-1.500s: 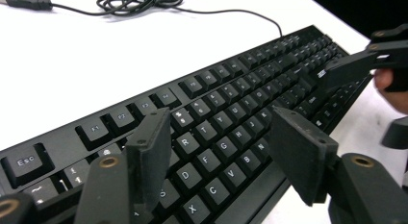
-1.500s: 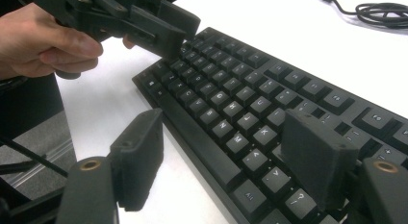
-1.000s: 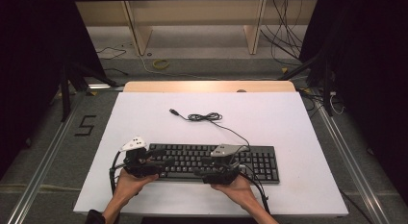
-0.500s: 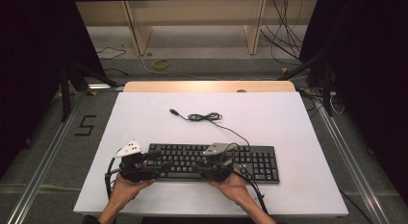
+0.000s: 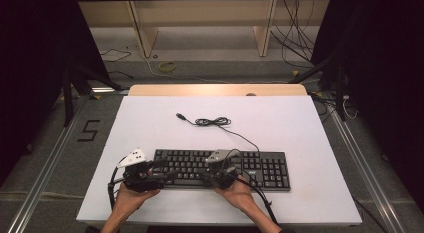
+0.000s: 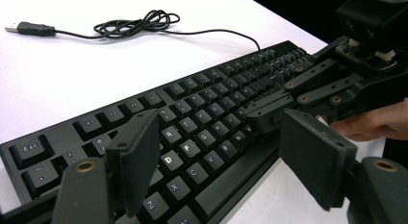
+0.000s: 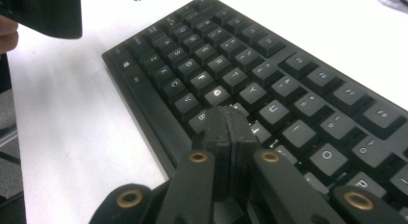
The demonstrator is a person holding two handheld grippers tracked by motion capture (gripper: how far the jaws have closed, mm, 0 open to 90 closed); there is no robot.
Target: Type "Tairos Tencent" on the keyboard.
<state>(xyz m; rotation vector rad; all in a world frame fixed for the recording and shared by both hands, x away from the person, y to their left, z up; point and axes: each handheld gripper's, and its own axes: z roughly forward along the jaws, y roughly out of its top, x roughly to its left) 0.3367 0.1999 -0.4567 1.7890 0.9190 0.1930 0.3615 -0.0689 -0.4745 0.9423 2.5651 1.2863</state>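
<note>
High view: the black keyboard [image 5: 222, 169] lies near the front of the white table [image 5: 300, 128]. The left tool [image 6: 221, 161] hovers over it spread apart; the right tool [image 7: 226, 132] rests pressed together above the keys.

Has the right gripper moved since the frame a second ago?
Yes. In the high view the right gripper has slid toward the table's near edge, from over the keyboard's middle rows to its front rows.
</note>
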